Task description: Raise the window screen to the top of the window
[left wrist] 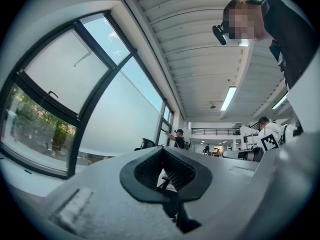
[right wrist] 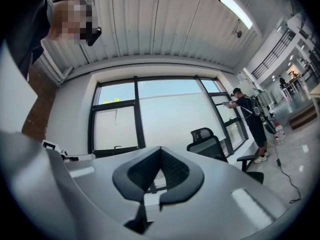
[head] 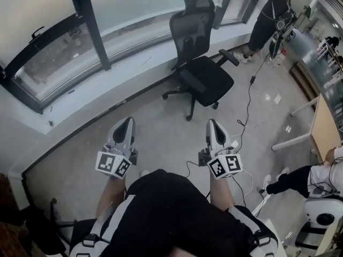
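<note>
Left gripper: your left gripper [head: 127, 122] sits at lower centre-left of the head view. Its own view shows the jaws [left wrist: 161, 152] clenched together with nothing between them.
Right gripper: your right gripper [head: 213, 123] is at lower centre-right, level with the left one. Its jaws [right wrist: 160, 152] are likewise pressed together and empty.
Window screen: the pale, translucent window screen [head: 37, 7] fills the upper left of the head view, behind the black window frame [head: 88, 23]. It covers most of the pane, and a strip of clear glass with outdoor greenery shows below its lower edge. In the right gripper view it hangs centre frame [right wrist: 172, 111].
Gap: both grippers are well apart from the window, with bare grey floor [head: 161, 127] between.
Chair: a black mesh office chair [head: 201, 63] stands near the sill, upper centre.
Others: a person in dark clothes [head: 272, 15] stands at a far window, upper right. A seated person [head: 300, 178] is at the lower right edge.
</note>
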Tool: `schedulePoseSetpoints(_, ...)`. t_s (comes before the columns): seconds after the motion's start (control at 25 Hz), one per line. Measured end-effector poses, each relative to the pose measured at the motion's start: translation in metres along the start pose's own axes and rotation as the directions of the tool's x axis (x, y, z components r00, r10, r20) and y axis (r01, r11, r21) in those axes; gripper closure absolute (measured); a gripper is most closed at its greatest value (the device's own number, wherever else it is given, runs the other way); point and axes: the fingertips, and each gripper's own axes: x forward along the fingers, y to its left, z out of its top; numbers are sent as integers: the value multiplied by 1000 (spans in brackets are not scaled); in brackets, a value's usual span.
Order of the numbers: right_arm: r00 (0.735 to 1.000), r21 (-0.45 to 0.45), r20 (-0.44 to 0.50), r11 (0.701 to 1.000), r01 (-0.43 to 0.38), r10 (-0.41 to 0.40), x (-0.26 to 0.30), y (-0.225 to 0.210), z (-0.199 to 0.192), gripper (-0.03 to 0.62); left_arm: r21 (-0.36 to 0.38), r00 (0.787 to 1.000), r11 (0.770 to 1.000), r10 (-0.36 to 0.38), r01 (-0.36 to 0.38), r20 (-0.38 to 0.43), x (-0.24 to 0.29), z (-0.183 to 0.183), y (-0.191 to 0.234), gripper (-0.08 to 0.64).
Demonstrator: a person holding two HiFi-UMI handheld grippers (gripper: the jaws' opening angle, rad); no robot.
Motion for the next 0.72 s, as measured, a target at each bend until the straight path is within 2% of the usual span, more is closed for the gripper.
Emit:
schedulePoseSetpoints(0.2, 991, 26, -23, 991, -130, 130, 45, 61, -26, 588, 28, 991, 991, 133, -133, 18, -55, 14, 54, 557)
schedulePoseSetpoints(0.36, 973, 52, -43, 973, -226, 228, 74, 110, -45, 588, 64, 974, 972, 224, -226, 44, -97, 35, 88, 557)
schedulePoseSetpoints(0.72, 899, 89, -92, 903, -420, 427, 112, 208, -77, 588, 57, 899, 899, 429, -435, 94, -191, 52, 138, 557)
